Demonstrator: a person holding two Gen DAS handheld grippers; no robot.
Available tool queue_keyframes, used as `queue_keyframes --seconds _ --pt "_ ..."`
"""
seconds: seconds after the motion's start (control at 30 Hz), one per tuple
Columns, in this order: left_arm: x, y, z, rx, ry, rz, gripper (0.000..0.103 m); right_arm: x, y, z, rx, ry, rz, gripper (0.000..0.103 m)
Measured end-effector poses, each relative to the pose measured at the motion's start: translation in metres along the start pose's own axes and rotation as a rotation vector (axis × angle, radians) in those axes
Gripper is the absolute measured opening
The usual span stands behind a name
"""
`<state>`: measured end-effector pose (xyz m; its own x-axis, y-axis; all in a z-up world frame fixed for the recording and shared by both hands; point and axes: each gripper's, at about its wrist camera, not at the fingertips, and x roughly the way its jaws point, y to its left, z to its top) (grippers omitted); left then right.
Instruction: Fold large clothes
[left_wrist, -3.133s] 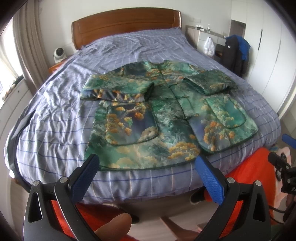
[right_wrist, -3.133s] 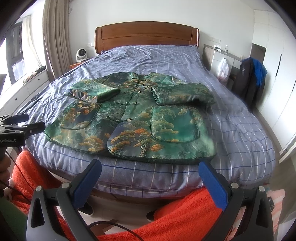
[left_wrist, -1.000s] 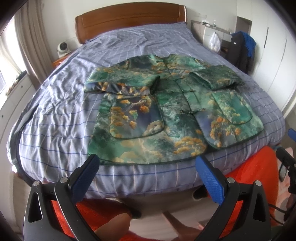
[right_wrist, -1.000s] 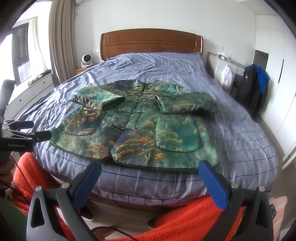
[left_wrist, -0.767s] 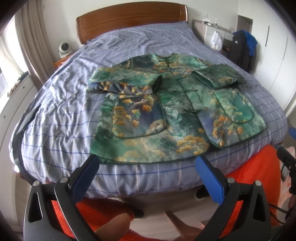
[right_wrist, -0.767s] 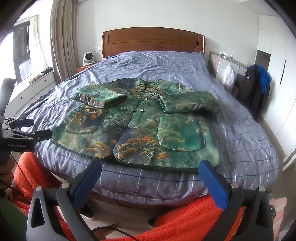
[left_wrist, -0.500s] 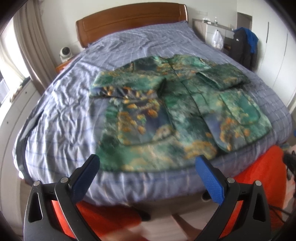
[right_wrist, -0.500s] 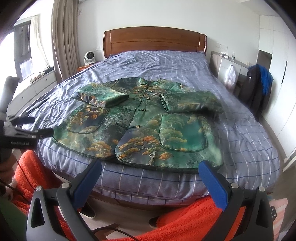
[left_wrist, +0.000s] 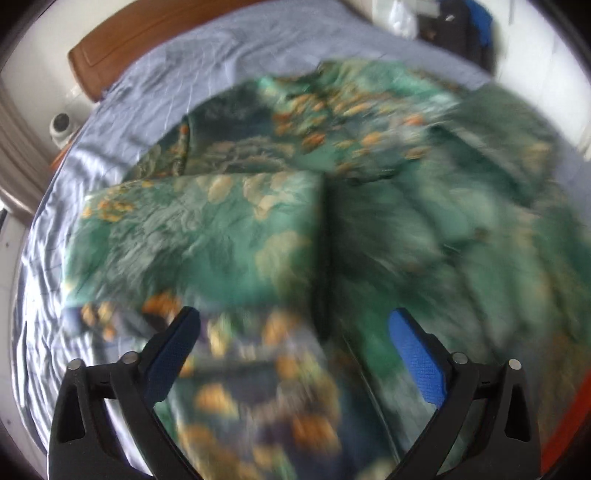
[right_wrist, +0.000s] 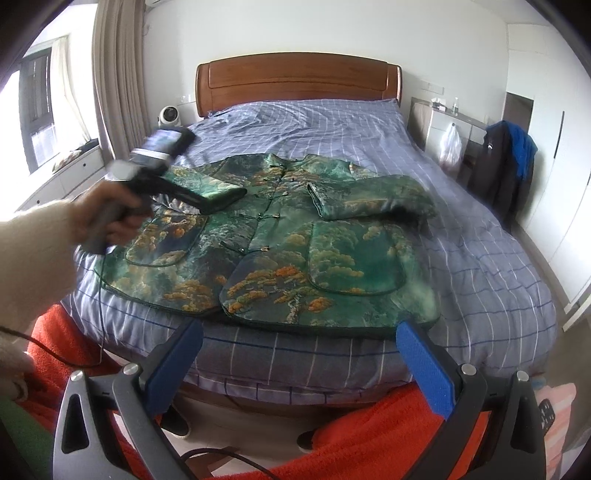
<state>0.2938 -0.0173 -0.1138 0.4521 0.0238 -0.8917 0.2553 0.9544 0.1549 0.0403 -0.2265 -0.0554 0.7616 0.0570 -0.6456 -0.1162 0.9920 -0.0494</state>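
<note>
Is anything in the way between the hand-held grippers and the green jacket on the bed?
Nothing visible is. The left hand-held gripper hangs open right over the folded sleeve of the green jacket. The right hand-held gripper is open near the foot of the bed, with only bare sheet before the jacket's hem.

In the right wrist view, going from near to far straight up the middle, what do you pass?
right gripper → orange towel → bed's near edge → green patterned jacket → bare blue checked bedding → wooden headboard → white wall
</note>
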Motion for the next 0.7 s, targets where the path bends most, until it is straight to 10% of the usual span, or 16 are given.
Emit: queue_keyframes --seconds 0.07,0.1,0.37,0.53,0.7 --pt "0.019 0.014 0.008 -0.057 0.057 0.003 0.025 0.000 -0.001 -0.003 0.004 0.007 -0.002 0.103" --pt "0.017 0.025 0.009 -0.112 0.066 -0.055 0.013 -0.001 -0.001 -0.004 0.005 0.009 -0.003 0.103" --pt "-0.104 0.198 -0.046 -0.507 -0.156 -0.075 0.012 0.007 -0.012 -0.007 0.028 0.014 -0.004 0.103" --pt "-0.122 0.339 -0.134 -0.798 -0.144 0.261 0.012 0.022 -0.010 0.005 -0.010 0.005 0.050 0.103" --pt "-0.102 0.397 -0.220 -0.980 -0.037 0.504 0.043 0.055 -0.039 0.050 -0.038 0.036 0.110 0.103"
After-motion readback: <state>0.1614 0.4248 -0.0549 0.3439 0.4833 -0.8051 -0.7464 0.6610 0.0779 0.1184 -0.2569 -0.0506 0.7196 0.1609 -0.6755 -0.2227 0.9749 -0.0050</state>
